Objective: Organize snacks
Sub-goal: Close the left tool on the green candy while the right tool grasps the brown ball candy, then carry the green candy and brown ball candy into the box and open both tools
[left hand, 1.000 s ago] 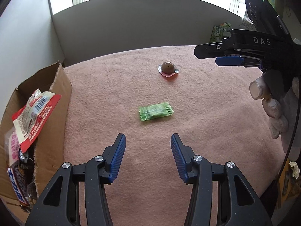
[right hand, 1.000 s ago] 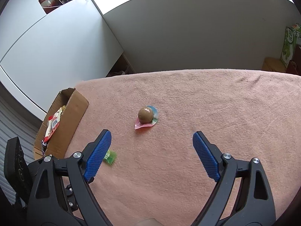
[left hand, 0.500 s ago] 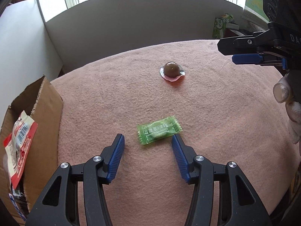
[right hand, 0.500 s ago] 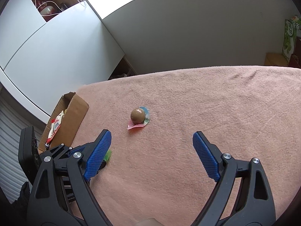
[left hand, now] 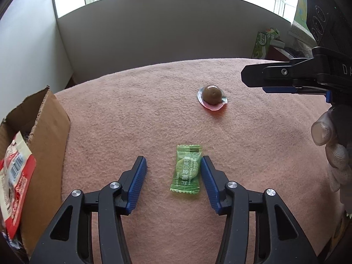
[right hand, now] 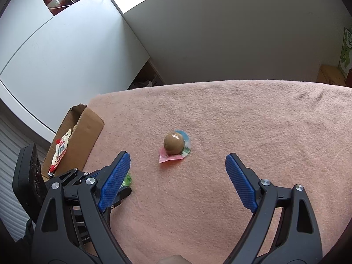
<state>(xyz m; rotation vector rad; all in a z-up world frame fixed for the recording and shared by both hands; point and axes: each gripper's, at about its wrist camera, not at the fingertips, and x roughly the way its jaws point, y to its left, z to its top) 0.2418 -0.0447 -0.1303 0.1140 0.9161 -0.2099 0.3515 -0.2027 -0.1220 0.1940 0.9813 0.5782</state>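
Observation:
A green wrapped candy [left hand: 187, 169] lies on the pink cloth between the fingers of my left gripper [left hand: 172, 171], which is open; the candy sits close to the right finger. A brown jelly cup [left hand: 211, 96] with a red foil lid lies farther off; it also shows in the right wrist view [right hand: 173, 144]. My right gripper [right hand: 178, 176] is open and empty, a little short of the jelly cup. A sliver of the green candy [right hand: 127, 179] shows behind its left finger. A cardboard box [left hand: 47, 127] with snack packets stands at the left.
The pink cloth [left hand: 136, 114] covers the table to a grey back wall. A green carton [left hand: 263, 44] stands beyond the far right edge. The box also shows in the right wrist view [right hand: 81, 129], beside the left gripper's body. White cabinets stand to the left.
My left gripper has moved forward and turned, so the green candy now lies lengthwise between its fingers. The right gripper has come slightly closer to the jelly cup.

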